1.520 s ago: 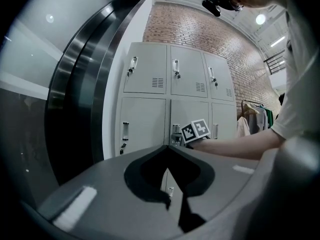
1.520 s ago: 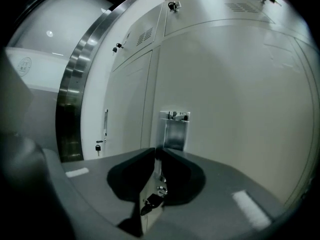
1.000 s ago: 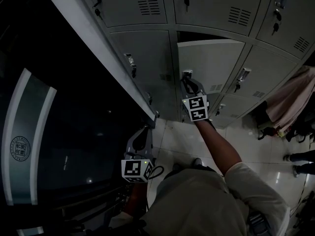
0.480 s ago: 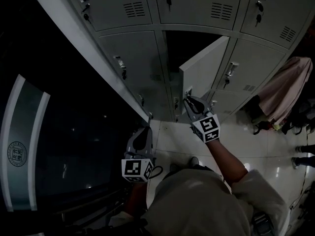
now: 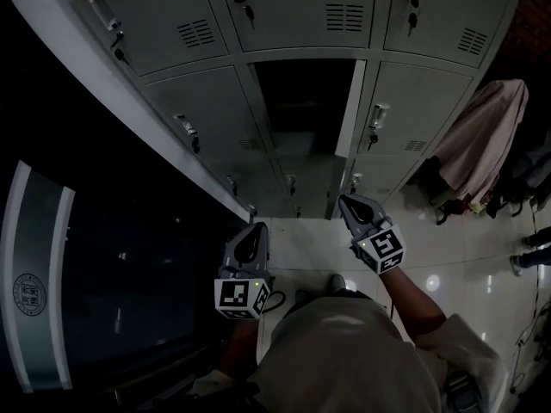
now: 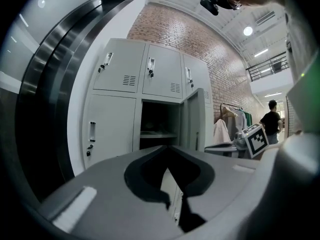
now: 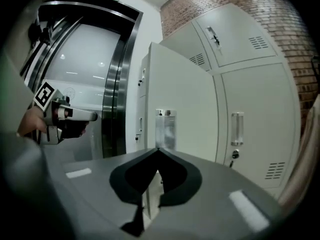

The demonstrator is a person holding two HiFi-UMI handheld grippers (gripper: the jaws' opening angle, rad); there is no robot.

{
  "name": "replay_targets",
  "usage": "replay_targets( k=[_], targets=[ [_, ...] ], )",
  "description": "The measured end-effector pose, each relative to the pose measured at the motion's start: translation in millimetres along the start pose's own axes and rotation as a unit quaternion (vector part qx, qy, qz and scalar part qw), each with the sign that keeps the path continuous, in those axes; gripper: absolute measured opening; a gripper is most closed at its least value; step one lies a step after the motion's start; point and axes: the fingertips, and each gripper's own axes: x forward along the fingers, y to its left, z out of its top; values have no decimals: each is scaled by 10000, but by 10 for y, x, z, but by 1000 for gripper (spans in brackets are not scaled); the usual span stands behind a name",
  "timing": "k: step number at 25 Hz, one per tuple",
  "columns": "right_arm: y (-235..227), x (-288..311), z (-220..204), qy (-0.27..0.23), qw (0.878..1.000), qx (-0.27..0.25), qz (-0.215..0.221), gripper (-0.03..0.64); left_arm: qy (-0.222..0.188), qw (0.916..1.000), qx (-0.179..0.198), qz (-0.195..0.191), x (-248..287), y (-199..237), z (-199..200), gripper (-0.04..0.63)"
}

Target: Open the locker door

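Two grippers are recorded, both closed and both empty. The left gripper (image 5: 255, 228) is held low and near, above the tiled floor (image 5: 465, 274) and well apart from the locker bank (image 5: 198, 101). In the left gripper view its jaws are seen tip to tip, with nothing between them. The right gripper (image 5: 343, 199) is held farther out and to the right, just beside the lower part of the locker door (image 5: 350, 110). Whether the door is touched cannot be told. In the right gripper view its jaws are likewise seen pressed together on nothing, and the door's handle (image 7: 165, 126) is seen just above the meeting tips. The locker door is swung wide open in the middle row of the bank and is seen nearly edge-on from the head view. The dark compartment (image 5: 301, 101) is exposed to its left. A pale garment (image 5: 478, 140) is hung to the right of the lockers. A brick wall (image 6: 200, 34) is noted behind the bank, and a person (image 6: 272, 121) is seen standing at the far right.
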Motion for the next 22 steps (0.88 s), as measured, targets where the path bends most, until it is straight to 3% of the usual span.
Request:
replay_targets(
  k=[5, 14, 22],
  targets=[
    [-195, -352, 77, -90, 9990, 24, -431, 0, -2, 9998, -8, -209, 130, -192, 36, 67],
    [-350, -606, 127, -164, 9971, 96, -743, 0, 51, 9991, -83, -418, 213, -404, 0, 67],
    [-506, -1032, 397, -346, 9856, 569, -1554, 2, 140, 9982, -44, -575, 82, -388, -115, 67]
  ],
)
